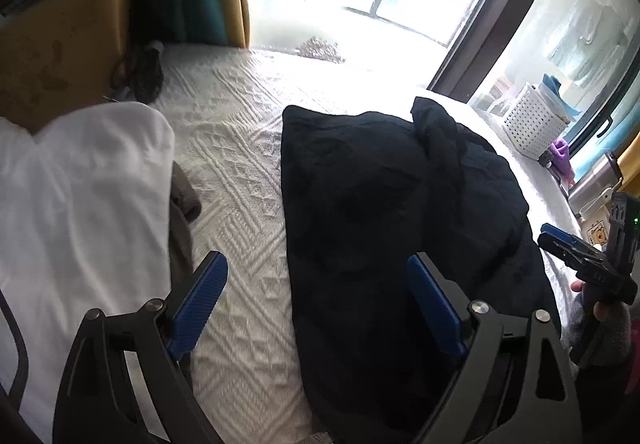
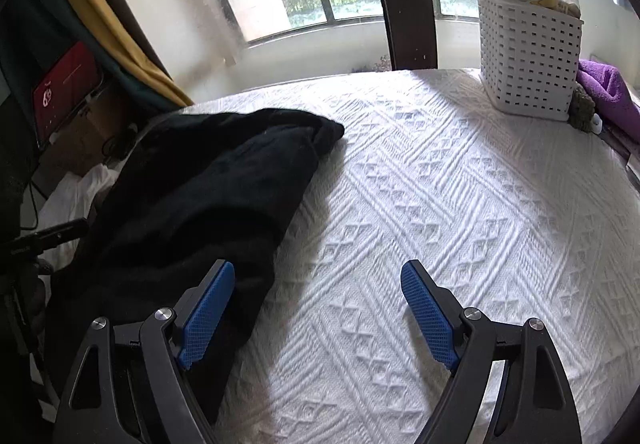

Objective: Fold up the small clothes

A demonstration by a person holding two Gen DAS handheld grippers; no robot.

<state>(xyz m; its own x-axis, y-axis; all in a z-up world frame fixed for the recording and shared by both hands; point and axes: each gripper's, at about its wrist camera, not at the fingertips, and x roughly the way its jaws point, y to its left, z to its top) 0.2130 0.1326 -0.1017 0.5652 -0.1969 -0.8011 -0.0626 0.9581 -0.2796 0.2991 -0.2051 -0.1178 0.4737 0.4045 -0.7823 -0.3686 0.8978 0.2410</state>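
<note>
A black garment lies bunched on the white quilted bedspread; in the right wrist view the same black garment lies at the left. My left gripper stands open above the garment's left edge, nothing between its blue pads, the right pad over the cloth. My right gripper is open too, hovering at the garment's right edge over bare bedspread, and holds nothing. The right gripper also shows at the far right of the left wrist view, with a hand behind it.
A white garment and a brown cloth lie at the left. A white perforated basket with a purple cloth beside it stands at the far right by the window. A cardboard box is at the far left.
</note>
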